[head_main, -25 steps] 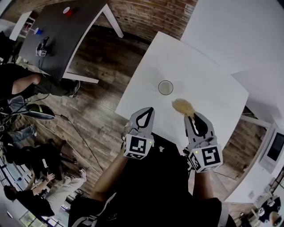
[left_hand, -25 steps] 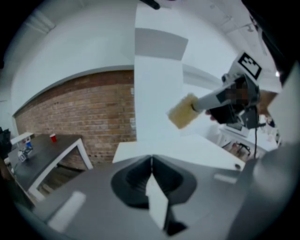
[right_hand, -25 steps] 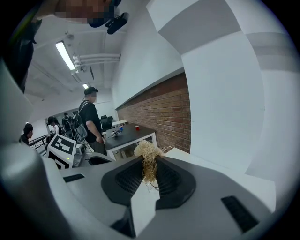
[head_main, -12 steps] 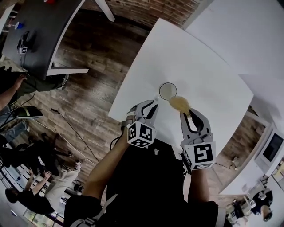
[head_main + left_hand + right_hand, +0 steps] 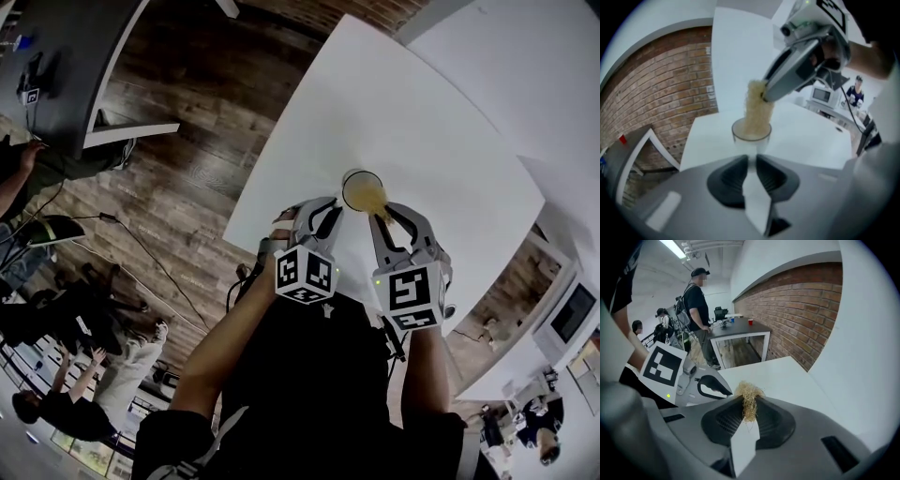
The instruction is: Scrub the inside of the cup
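Scrubber of straw-like fibres [image 5: 364, 195] in round clear cup [image 5: 740, 137], right gripper [image 5: 381, 214] clamped

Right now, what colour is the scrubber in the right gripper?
The scrubber is pale straw-yellow; clearest in the left gripper view, dipping into the cup.

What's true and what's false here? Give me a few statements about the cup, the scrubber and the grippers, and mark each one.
1. The right gripper is shut on the scrubber. True.
2. The cup lies on its side. False: it stands upright on the white table.
3. The scrubber's lower end is inside the cup. True.
4. The cup is red plastic. False: it is clear.
5. The left gripper is far from the cup. False: its tips are right by the cup's side.
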Available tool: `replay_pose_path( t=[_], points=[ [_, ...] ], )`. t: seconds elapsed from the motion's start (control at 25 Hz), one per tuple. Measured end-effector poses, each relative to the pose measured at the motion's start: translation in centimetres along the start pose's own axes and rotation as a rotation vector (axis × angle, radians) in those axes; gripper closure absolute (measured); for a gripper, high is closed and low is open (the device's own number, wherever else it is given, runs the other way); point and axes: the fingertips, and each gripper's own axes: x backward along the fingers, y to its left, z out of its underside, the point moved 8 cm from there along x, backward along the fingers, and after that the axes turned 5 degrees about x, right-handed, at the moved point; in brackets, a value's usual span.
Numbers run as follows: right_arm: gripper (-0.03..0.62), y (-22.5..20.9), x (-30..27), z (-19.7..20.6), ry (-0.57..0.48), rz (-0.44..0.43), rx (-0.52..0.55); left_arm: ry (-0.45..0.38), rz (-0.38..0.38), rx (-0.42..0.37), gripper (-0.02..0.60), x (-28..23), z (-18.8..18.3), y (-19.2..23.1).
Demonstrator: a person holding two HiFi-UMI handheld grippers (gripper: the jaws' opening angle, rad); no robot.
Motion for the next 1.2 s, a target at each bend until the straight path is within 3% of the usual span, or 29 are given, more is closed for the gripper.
replay_pose_path(
  t=[0.56,0.76,0.88,1.0,1.08,1.2],
  points=[
    [0.540,-0.1,-8.1,0.1,0.325,-0.215,0.078,0.004,-0.018,-0.042,0.522,-0.7,0.2,-0.2],
    [0.540,0.4,-9.7,-0.4,0.416,-0.198,0.144,0.011,-0.028,-0.048,0.520,-0.6,0.3,-0.4],
    [0.540,0.1,-8.9,-0.8,0.360,-0.177,0.126,0.010,-0.029,-0.020,0.522,-0.5,0.3,-0.3],
    [0.540,-0.9,-5.8,-1.2,0.221,-0.119,0.078,0.009,-0.032,-0.015,0.522,-0.6,0.2,-0.4],
    [0.540,-0.9,-4.2,-1.4,0.137,-0.070,0.111,0.008,-0.035,-0.017,0.522,-0.6,0.2,-0.4],
    [0.540,-0.1,-3.9,-1.2,0.090,0.009,0.213,0.006,-0.034,-0.009,0.522,-0.6,0.3,-0.4]
  ],
)
